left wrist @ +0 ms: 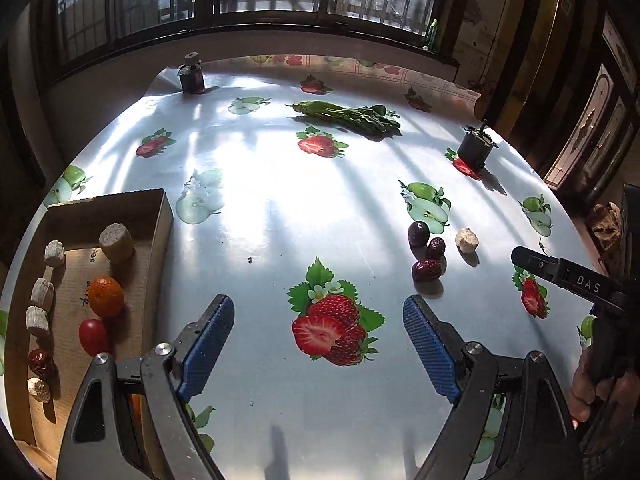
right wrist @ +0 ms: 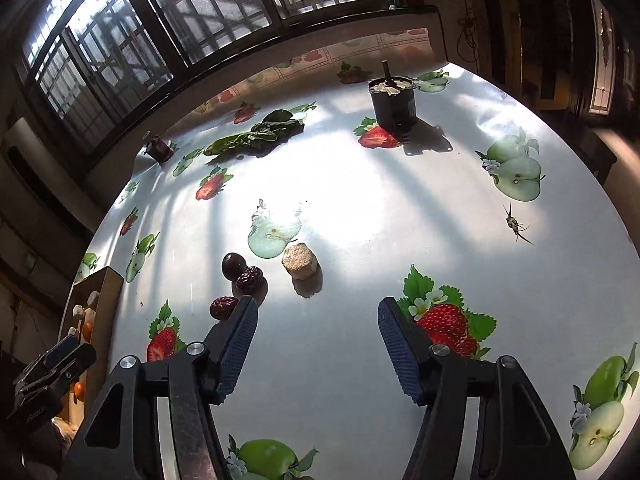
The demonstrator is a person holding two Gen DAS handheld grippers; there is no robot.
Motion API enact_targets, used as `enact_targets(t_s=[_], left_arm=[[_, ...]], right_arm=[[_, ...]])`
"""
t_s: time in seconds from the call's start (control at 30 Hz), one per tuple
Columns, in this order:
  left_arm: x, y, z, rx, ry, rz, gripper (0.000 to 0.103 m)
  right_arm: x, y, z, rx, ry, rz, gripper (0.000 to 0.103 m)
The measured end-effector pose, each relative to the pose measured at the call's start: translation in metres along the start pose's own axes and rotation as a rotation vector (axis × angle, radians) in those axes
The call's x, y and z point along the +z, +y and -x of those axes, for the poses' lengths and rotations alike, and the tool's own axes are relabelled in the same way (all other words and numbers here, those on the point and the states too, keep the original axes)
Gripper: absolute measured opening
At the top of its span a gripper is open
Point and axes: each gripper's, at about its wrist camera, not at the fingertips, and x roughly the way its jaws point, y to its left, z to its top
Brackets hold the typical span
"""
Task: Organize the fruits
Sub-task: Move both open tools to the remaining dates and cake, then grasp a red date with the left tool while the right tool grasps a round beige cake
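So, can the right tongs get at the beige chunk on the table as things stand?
Probably yes. The right tongs are open and empty, and the beige chunk lies just ahead of them on bare cloth. The dates sit apart to its left, so nothing blocks a straight approach.

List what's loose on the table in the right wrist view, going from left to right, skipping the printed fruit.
Cardboard box → wrinkled date → dark round fruit → second date → beige chunk → black container → insect.
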Motion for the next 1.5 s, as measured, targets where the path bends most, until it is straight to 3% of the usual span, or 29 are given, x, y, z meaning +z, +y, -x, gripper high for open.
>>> enact_targets(t_s=[0.07, 0.13, 0.23, 0.5, 0.67, 0.77, 0.9, 1.03, 1.5], left_arm=[[0.004, -0.011, -0.014, -0.015, 0.003, -0.024, 0.085], [0.007, -0.025, -0.027, -0.045, 0.008, -0.061, 0.075], [0.009, -0.046, -0.048, -0.100, 0.022, -0.116, 0.067], [0.009, -0.078, -0.088, -0.149, 0.055, -0.205, 0.064], [0.006, -0.083, -0.096, -0.192, 0.057, -0.225, 0.063], [0.005, -0.087, -0.096, -0.208, 0.048, -0.246, 0.056], [0.005, -0.089, -0.096, -0.218, 0.043, -0.257, 0.030], [0.006, -0.085, -0.096, -0.211, 0.035, -0.245, 0.030], [0.013, -0.071, -0.082, -0.175, -0.011, -0.184, 0.030]], right_arm=[[0.006, -0.002, -0.016, 0.010, 0.022, -0.020, 0.060], [0.012, 0.000, -0.033, 0.022, 0.038, -0.027, 0.059], [0.021, 0.007, -0.050, 0.025, 0.045, -0.006, 0.059], [0.023, 0.021, -0.073, 0.024, 0.048, 0.074, 0.059], [0.023, 0.022, -0.075, 0.014, 0.035, 0.094, 0.045], [0.022, 0.026, -0.077, -0.015, 0.027, 0.125, 0.040], [0.019, 0.031, -0.077, -0.045, 0.016, 0.158, 0.039], [0.017, 0.031, -0.076, -0.069, 0.007, 0.169, 0.030], [0.014, 0.034, -0.062, -0.077, -0.031, 0.138, 0.030]])
